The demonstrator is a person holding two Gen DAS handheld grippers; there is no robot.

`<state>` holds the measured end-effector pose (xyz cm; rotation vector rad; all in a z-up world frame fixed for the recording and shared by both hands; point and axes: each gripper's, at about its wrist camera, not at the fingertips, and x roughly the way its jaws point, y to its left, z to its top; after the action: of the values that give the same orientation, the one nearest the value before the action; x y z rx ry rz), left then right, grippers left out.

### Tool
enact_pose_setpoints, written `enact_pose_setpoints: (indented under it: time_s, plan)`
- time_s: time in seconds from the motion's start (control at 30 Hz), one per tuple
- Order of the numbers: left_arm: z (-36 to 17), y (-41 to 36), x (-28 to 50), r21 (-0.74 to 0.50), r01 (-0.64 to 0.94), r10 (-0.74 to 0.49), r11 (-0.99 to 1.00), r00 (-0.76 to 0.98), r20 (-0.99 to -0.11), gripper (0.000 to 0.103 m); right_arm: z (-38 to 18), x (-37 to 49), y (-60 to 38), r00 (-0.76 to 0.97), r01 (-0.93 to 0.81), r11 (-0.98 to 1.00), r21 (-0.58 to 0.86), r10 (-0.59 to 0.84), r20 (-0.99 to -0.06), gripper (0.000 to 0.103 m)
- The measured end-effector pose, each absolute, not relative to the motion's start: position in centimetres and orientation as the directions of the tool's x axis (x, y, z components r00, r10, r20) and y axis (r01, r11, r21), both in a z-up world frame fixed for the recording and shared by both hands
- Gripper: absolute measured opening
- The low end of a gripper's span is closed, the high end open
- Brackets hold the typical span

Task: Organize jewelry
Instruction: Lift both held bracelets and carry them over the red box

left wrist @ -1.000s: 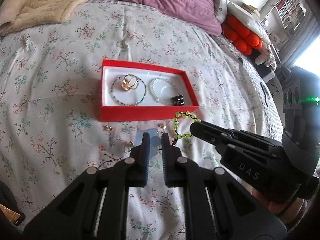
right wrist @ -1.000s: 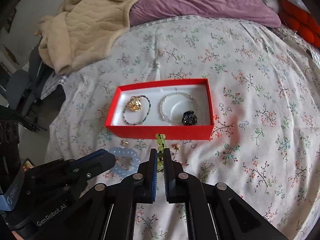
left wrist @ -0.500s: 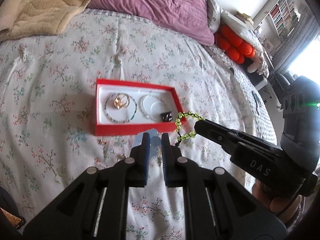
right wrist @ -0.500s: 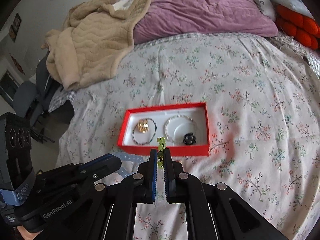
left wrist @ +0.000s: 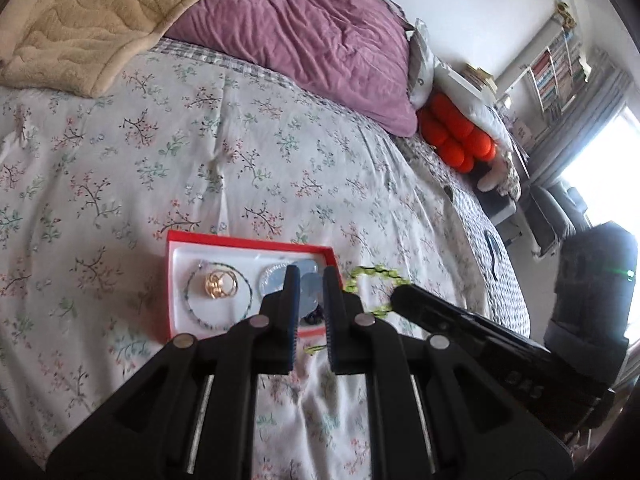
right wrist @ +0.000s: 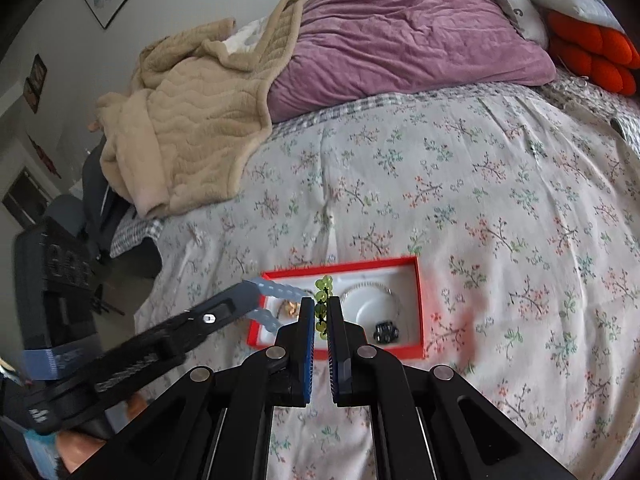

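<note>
A red box (left wrist: 172, 280) (right wrist: 418, 300) with a white lining lies on the floral bedspread (right wrist: 440, 184). It holds gold rings (left wrist: 218, 284) inside a dark bead bracelet, a pearl bracelet (right wrist: 372, 292) and a small black piece (right wrist: 386, 330). My left gripper (left wrist: 307, 276) (right wrist: 250, 294) is shut on a pale blue scalloped bangle (left wrist: 311, 286) (right wrist: 276, 289), raised over the box. My right gripper (right wrist: 323, 308) (left wrist: 394, 296) is shut on a green bead bracelet (right wrist: 323, 300) (left wrist: 376, 270), which hangs above the box's near side.
A beige blanket (right wrist: 192, 120) and a purple duvet (right wrist: 400, 32) are heaped at the far end of the bed. An orange cushion (left wrist: 456, 136) lies at the far right. In the right wrist view the bed's edge drops off at the left beside a dark chair (right wrist: 100, 184).
Both grippers have risen from the bedspread with their pieces still held. The box now looks smaller and sits right behind the fingertips; the small pieces on the spread near the box are out of sight.
</note>
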<state>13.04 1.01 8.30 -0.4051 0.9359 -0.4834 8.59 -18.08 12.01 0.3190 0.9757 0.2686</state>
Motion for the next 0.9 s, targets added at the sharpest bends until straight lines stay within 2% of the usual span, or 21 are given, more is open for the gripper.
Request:
enact_pose_setpoints:
  time_s: [0.2,0.53,0.73,0.9]
  plan:
    - [5.5,2.1,15.2,-0.512,0.146,-0.513,0.846,0.479,-0.712,0.013,11.3,9.9,-18.5,0.539,-0.074,0.917,0.392,0.368,-0.758,0.006]
    - [2.7,3.9,16.2,-0.398,0.054,-0.374,0.916,0.473,-0.798,0.013,10.7,10.9,-16.9,0.532,-0.124,0.916,0.38,0.385,-0.754,0.006]
    - [2.6,4.0,16.0,-0.363,0.051,-0.343,0.93,0.47,-0.813,0.013,10.5,11.3,-15.0,0.52,-0.181,0.904,0.387,0.423,-0.742,0.006]
    - [2.8,4.0,15.8,-0.354,0.061,-0.34,0.933,0.471,-0.814,0.013,8.1,12.4,-15.4,0.493,-0.126,0.939,0.321,0.34,-0.801,0.006]
